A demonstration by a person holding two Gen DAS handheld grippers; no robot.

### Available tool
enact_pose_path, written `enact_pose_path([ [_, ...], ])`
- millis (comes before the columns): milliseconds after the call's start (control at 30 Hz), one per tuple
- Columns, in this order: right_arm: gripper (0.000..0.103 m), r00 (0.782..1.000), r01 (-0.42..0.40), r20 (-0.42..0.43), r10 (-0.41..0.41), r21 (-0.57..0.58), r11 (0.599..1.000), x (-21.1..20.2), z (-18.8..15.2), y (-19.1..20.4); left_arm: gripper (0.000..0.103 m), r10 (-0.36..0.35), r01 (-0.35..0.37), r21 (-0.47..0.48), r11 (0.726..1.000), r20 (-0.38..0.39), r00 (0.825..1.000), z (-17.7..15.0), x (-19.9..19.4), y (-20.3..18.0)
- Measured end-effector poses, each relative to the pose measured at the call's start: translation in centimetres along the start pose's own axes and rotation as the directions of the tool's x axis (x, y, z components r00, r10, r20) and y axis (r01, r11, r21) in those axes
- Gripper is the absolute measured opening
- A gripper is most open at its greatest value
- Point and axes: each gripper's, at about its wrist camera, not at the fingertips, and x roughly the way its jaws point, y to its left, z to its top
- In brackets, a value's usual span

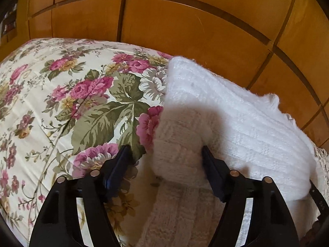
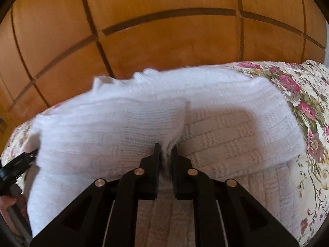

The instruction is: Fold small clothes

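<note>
The knitted garment (image 2: 236,127) lies on the bedspread (image 1: 61,103), with the wooden panels (image 1: 185,30) behind the bed.

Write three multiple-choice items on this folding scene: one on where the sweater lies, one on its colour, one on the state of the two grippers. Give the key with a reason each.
1. Where does the sweater lie?
A. on a floral bedspread
B. on a bare wooden floor
C. in a basket

2. What colour is the sweater?
A. pink
B. white
C. green

3. How do the grippers stand?
A. both open
B. left shut, right open
C. left open, right shut on the sweater

Key:
1 A: the bedspread, printed with pink roses and green leaves, shows under and beside the knit.
2 B: the knit is white in both views.
3 C: the left gripper has its fingers spread wide around a knit bulge, while the right gripper pinches a fold of fabric.
</note>
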Motion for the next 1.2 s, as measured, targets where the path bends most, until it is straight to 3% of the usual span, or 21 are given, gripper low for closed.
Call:
enact_pose_path([
  [67,0.010,1.000,-0.013,0.006,0.013,0.012,1.000,-0.1,-0.1,-0.4,0.077,-0.018,0.018,0.001,1.000,-0.004,1.000,0.0,-0.1,0.2],
  [133,0.012,0.998,-0.052,0.020,0.051,0.039,0.998,-0.5,-0.3,-1.1,0.089,-0.038,0.038,-0.001,0.999,-0.007,0.999,-0.2,-0.4,0.4],
  [200,0.021,0.996,-0.079,0.036,0.076,0.075,0.994,-1.1,-0.5,-1.8,0.097,-0.038,0.038,-0.009,0.999,-0.012,0.999,-1.1,-1.4,0.9],
  [267,0.044,0.994,-0.093,0.061,0.087,0.091,0.992,-2.1,-0.9,-2.1,0.097,-0.049,0.049,0.001,0.999,-0.013,0.999,-2.3,-2.5,1.3],
  [333,0.049,0.995,-0.082,0.070,0.077,0.071,0.994,-3.1,-1.5,-1.6,0.097,-0.064,0.065,0.027,0.998,-0.022,0.998,-3.5,-3.7,1.4],
  [533,0.049,1.000,0.011,0.029,-0.011,-0.007,1.000,-5.6,-3.6,-0.1,0.098,-0.103,0.104,0.045,0.994,-0.028,0.994,-6.0,-6.4,1.4],
  [800,0.050,0.997,0.076,0.023,-0.074,-0.078,0.994,-9.6,-7.2,0.1,0.099,-0.115,0.119,0.093,0.989,-0.045,0.992,-8.5,-9.0,1.2],
  [1000,0.051,0.997,0.073,0.022,-0.072,-0.082,0.994,-11.8,-8.8,-0.9,0.099,-0.150,0.156,0.156,0.975,-0.050,0.987,-10.4,-10.7,1.7],
  [1200,0.051,1.000,0.013,0.014,-0.013,0.022,1.000,-14.6,-10.7,-3.9,0.099,-0.220,0.227,0.209,0.951,-0.060,0.974,-11.6,-12.3,2.4],
])
